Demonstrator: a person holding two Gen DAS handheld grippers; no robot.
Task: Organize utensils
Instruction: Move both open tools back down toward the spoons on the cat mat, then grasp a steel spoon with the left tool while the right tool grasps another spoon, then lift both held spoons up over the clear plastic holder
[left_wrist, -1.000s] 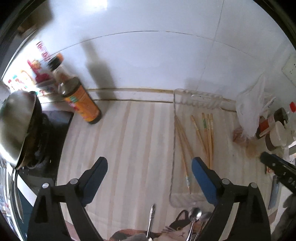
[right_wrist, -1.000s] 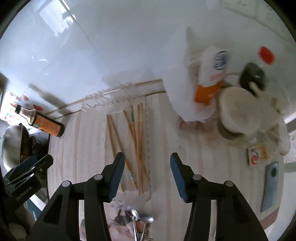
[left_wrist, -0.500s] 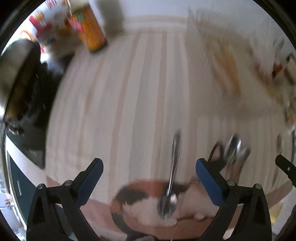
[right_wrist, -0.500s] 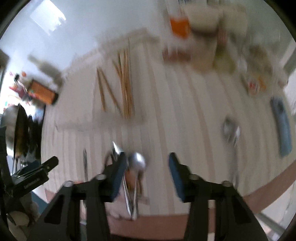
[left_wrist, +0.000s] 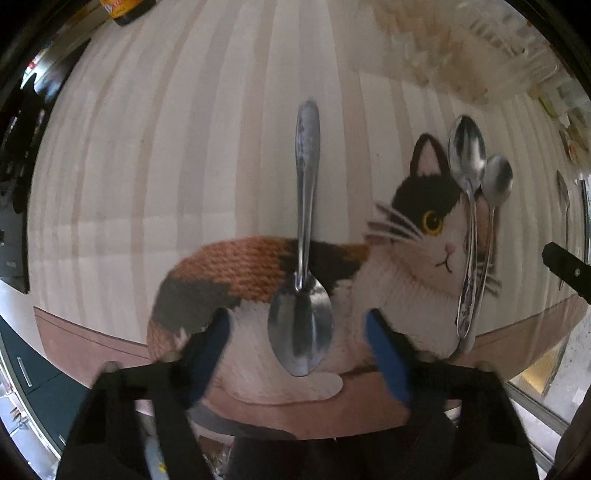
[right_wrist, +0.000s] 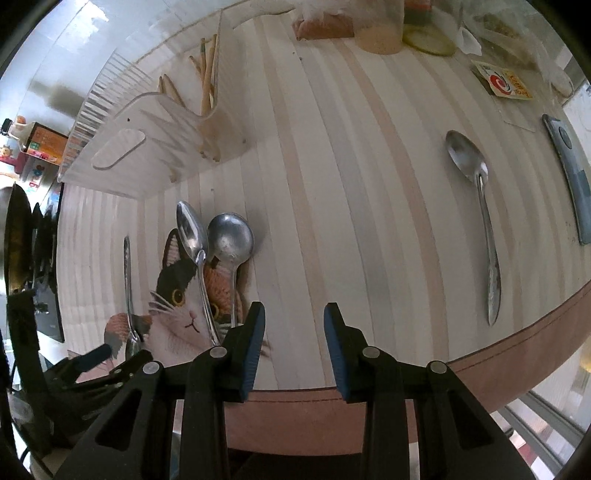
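Place: a home kitchen.
Clues: spoons are lying on a cat mat (left_wrist: 388, 280); a sauce bottle (right_wrist: 42, 142) and pan (right_wrist: 14, 236) are sitting beyond it.

Silver spoons (left_wrist: 301, 258) lie on a calico cat mat (left_wrist: 369, 295) over a cream-and-beige striped counter (right_wrist: 351, 166).

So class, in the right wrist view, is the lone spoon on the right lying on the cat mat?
No, that spoon lies on the bare striped table, well apart from the cat mat.

Steel spoons (left_wrist: 301, 258) flat across cat mat (left_wrist: 406, 266)
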